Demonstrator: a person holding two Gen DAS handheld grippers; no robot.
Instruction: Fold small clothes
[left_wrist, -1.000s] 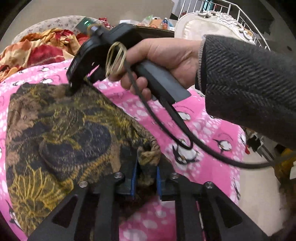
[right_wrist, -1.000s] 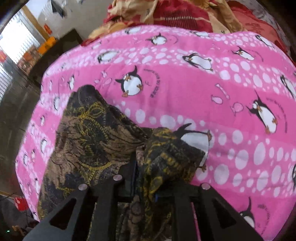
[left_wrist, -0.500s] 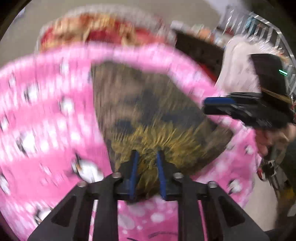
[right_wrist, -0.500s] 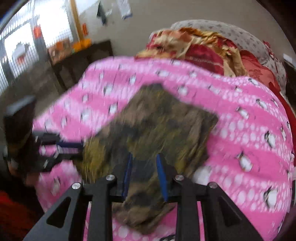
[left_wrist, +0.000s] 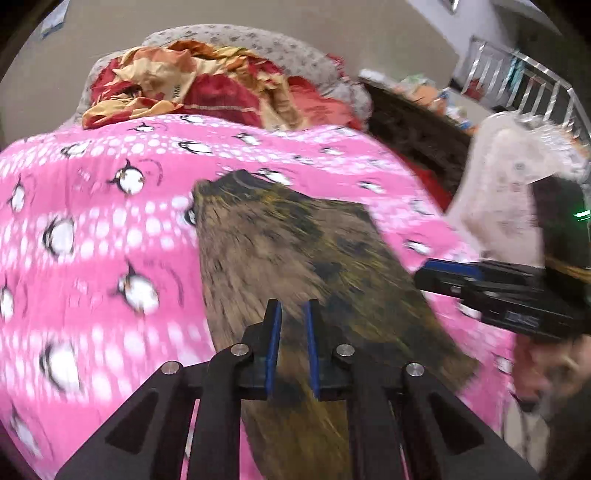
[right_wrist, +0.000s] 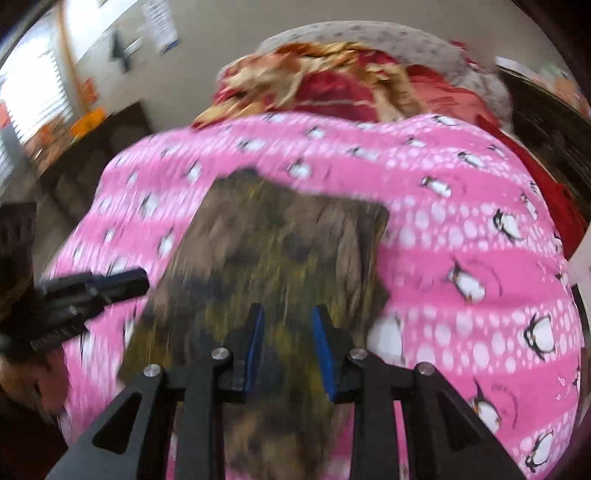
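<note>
1. On my left wrist view, the left gripper (left_wrist: 291, 332) shows a narrow gap between its blue pads, with nothing pinched; it hangs over the near part of the brown patterned cloth (left_wrist: 295, 254).
2. That cloth lies spread flat on the pink penguin blanket (left_wrist: 92, 229), motion-blurred.
3. On my right wrist view, the right gripper (right_wrist: 288, 339) stands wider apart, empty, above the cloth's near edge.
4. A red and gold heap (right_wrist: 332, 85) sits beyond the blanket.

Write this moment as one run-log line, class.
left gripper: open, above cloth | right gripper: open | brown patterned cloth: lying on pink penguin blanket | view: motion-blurred
</note>
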